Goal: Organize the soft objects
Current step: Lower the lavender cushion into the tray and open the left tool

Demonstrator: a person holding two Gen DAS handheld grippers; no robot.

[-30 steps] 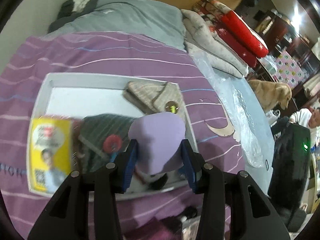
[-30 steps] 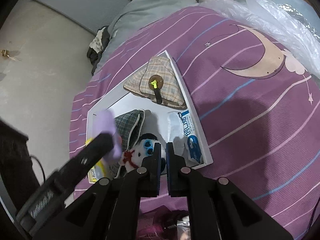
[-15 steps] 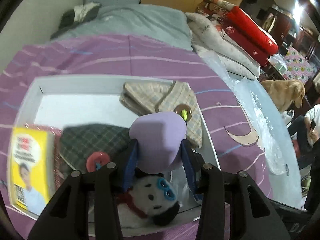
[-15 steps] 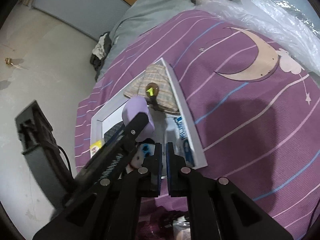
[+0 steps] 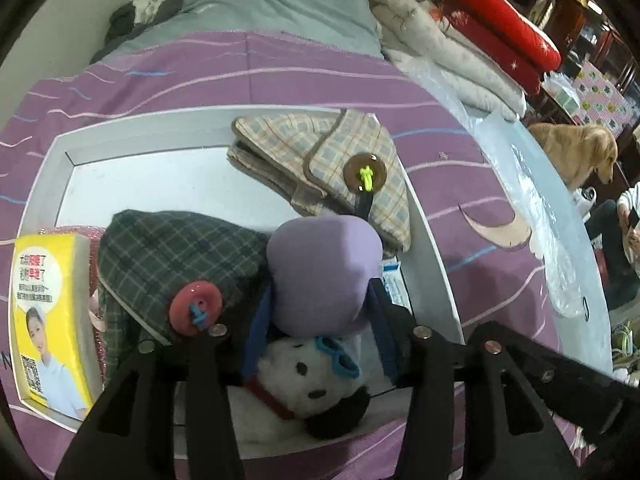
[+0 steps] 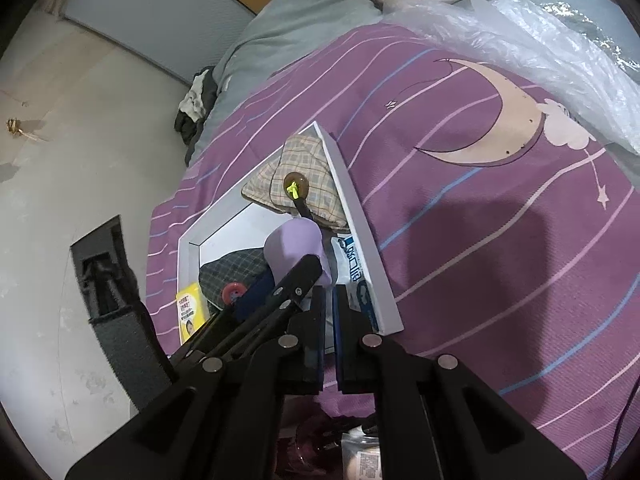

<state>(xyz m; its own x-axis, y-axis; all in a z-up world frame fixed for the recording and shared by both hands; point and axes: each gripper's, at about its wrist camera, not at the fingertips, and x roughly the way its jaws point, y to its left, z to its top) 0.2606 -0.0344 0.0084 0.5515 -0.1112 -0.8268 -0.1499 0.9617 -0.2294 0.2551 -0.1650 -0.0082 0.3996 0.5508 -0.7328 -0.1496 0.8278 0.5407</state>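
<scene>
Purple cushion [image 5: 323, 270] sat between the 2 blue pads of your left gripper [image 5: 320, 320], low over the near end of the white tray [image 5: 434, 248]. Its jaws were opening, and the cushion looked close to slipping free. It bulged straight ahead of the pads, with no clear long axis. Directly under it lay the panda toy [image 5: 304, 380], with the dark plaid pouch [image 5: 176, 256] to its left and the tan plaid pouch [image 5: 320, 164] just beyond. So the drop you were set up for would land it on the panda, not on bare tray floor.

Your right gripper [image 6: 329, 320] was pressed together on nothing, hanging at the tray's near corner just beside the left one, so the left was the hand doing the job.

A yellow tissue pack [image 5: 48, 320] filled the tray's left end. The tray rested on a purple striped bedspread [image 6: 500, 240], with folded quilts [image 5: 460, 48] and a dog [image 5: 576, 156] beyond the bed.
</scene>
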